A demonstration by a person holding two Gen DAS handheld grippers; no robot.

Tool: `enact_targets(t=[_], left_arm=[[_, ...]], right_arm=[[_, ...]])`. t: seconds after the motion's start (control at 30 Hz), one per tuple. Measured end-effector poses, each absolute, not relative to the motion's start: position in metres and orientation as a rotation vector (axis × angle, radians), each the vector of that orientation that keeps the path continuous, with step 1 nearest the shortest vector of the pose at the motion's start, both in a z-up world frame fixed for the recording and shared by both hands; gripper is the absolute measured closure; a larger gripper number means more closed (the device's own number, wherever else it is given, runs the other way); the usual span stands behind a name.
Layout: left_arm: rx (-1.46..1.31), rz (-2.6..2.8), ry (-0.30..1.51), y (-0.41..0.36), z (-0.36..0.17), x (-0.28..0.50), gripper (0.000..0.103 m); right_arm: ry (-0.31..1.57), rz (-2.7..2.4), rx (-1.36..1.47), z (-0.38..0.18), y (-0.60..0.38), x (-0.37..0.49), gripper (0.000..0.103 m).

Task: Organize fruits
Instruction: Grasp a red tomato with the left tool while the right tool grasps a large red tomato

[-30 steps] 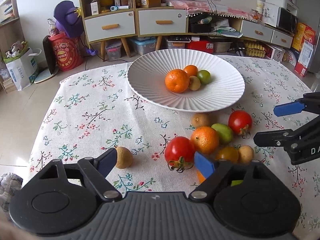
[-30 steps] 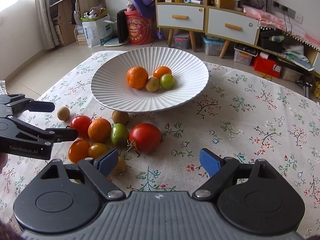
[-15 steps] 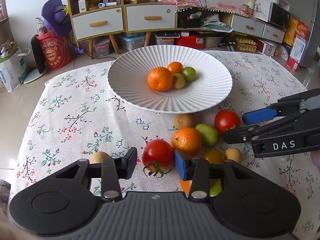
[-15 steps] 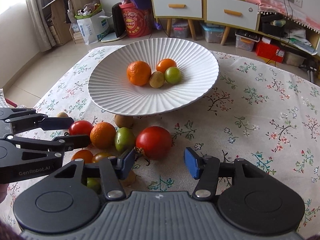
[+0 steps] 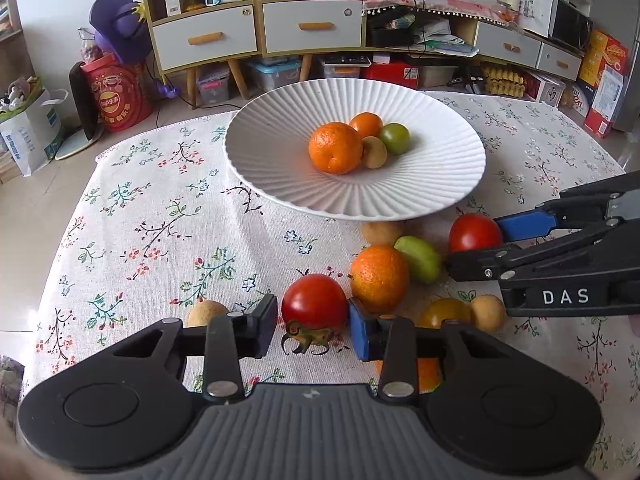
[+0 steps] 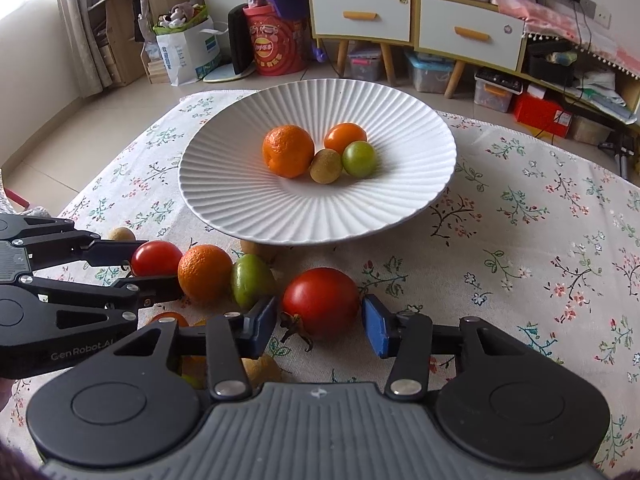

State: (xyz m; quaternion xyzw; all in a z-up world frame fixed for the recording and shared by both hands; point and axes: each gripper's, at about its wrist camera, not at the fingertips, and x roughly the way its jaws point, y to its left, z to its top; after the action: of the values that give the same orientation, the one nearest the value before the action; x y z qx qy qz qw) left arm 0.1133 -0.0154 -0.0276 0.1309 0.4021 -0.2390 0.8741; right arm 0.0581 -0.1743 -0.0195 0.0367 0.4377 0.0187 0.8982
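Note:
A white ribbed plate (image 5: 280, 184) (image 6: 224, 204) holds an orange, a small orange fruit, a green fruit and a brown one. Loose fruit lies in front of it on the flowered cloth. My left gripper (image 5: 314, 320) (image 6: 138, 266) straddles a red tomato (image 5: 314, 300) (image 6: 156, 257), jaws close to its sides, right pad touching. My right gripper (image 6: 318, 320) (image 5: 476, 242) straddles the larger red tomato (image 6: 320, 300) (image 5: 474, 232), a small gap at each pad. An orange (image 5: 378, 276) and a green fruit (image 5: 418, 258) lie between the two tomatoes.
Small brown and yellow-orange fruits (image 5: 486, 312) lie near the grippers, one brown fruit (image 5: 206, 312) left of the left gripper. Beyond the table's far edge stand drawers (image 5: 316, 26), a red bucket (image 5: 120, 98) and floor clutter.
Both grippers have moved forward and narrowed around their tomatoes. The left went from wide open to nearly touching its tomato; the right closed in around the larger tomato.

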Motion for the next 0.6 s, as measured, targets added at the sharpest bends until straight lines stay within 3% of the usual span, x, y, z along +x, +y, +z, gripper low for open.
enact_targets(t=[0.27,0.6], left_arm=[[0.246,-0.491,0.841,-0.0163,-0.0308,0.1175,0.07],[0.265,-0.495,0.81,-0.0191,-0.0277,0.1122,0.074]], right_arm=[[0.898,0.034,0.052,-0.0197,-0.1708,0.0582,0.065],[0.894,0.044,0.06,-0.0169,-0.1717,0.0531,0.066]])
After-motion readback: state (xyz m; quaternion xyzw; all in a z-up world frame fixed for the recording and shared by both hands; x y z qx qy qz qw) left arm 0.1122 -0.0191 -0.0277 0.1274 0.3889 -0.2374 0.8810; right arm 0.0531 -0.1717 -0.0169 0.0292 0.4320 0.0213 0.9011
